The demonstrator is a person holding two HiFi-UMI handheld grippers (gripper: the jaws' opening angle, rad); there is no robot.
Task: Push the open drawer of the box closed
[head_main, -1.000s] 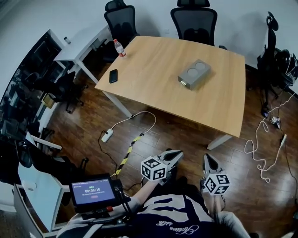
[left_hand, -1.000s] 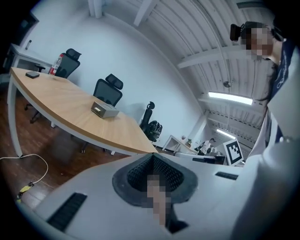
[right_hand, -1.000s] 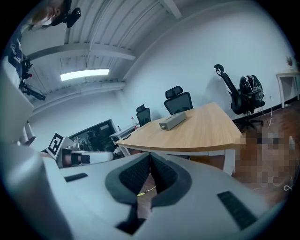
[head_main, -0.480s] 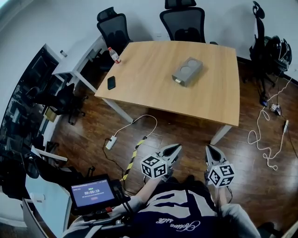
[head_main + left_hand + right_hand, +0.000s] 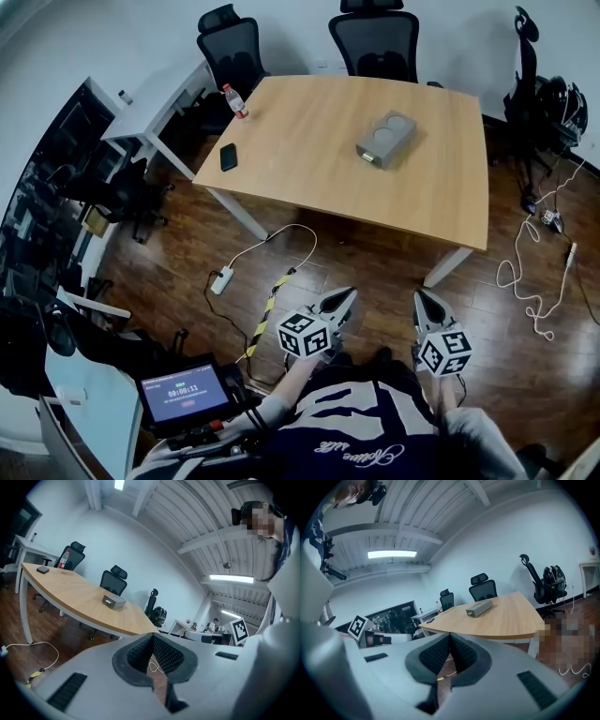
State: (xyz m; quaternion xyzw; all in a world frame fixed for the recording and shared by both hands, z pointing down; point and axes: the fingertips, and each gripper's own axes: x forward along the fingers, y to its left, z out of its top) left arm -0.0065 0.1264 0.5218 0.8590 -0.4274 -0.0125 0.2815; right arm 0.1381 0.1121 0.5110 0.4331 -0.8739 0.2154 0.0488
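Observation:
A small grey box (image 5: pixel 385 137) with two round dimples on top lies on the wooden table (image 5: pixel 309 159), its drawer face toward me. It also shows far off as the box (image 5: pixel 113 602) in the left gripper view and the box (image 5: pixel 479 608) in the right gripper view. My left gripper (image 5: pixel 346 295) and right gripper (image 5: pixel 419 300) hang close to my body over the floor, well short of the table. Both are shut with nothing between the jaws.
A black phone (image 5: pixel 228 156) and a red-capped bottle (image 5: pixel 235 99) sit at the table's left end. Two black office chairs (image 5: pixel 380 42) stand behind it. A power strip and cable (image 5: pixel 221 277) and yellow-black tape (image 5: pixel 262 314) lie on the floor. A timer tablet (image 5: pixel 184 393) is at my left.
The head camera has shifted slightly, so the table sits a little to the right in view. Both grippers stay low near my body and stay shut.

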